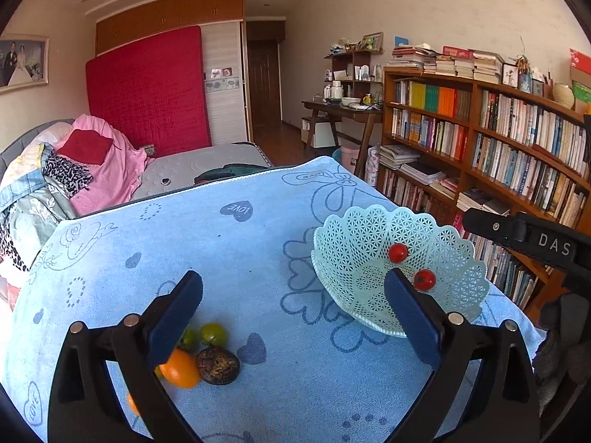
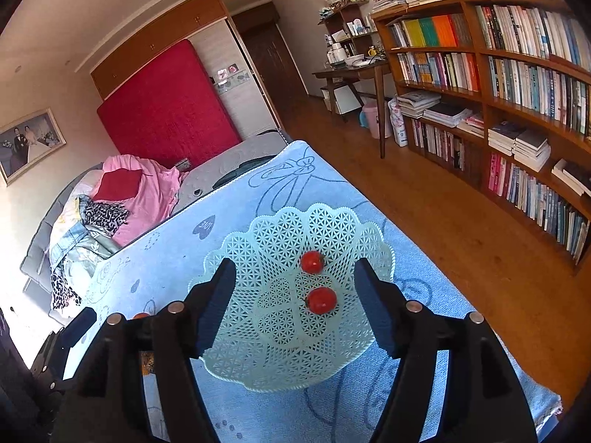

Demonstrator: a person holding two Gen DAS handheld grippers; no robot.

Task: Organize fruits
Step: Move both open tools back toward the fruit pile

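Both claws, left [image 1: 293,308] and right [image 2: 293,304], gape empty. Two tomatoes [image 2: 321,300] sit in my basket [image 2: 258,332]; orange [image 1: 181,368], green fruit [image 1: 214,333] and dark one [image 1: 218,365] wait on the bench [image 1: 258,243].

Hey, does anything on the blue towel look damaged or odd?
Yes: beside the orange fruit lies a dark, wrinkled brown fruit, looking shrivelled or spoiled. Nothing is spilled; two red tomatoes sit in the basket.

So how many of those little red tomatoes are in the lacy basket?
2. One red tomato sits toward the far side of the basket; the other tomato lies nearer its middle. None appear hidden.
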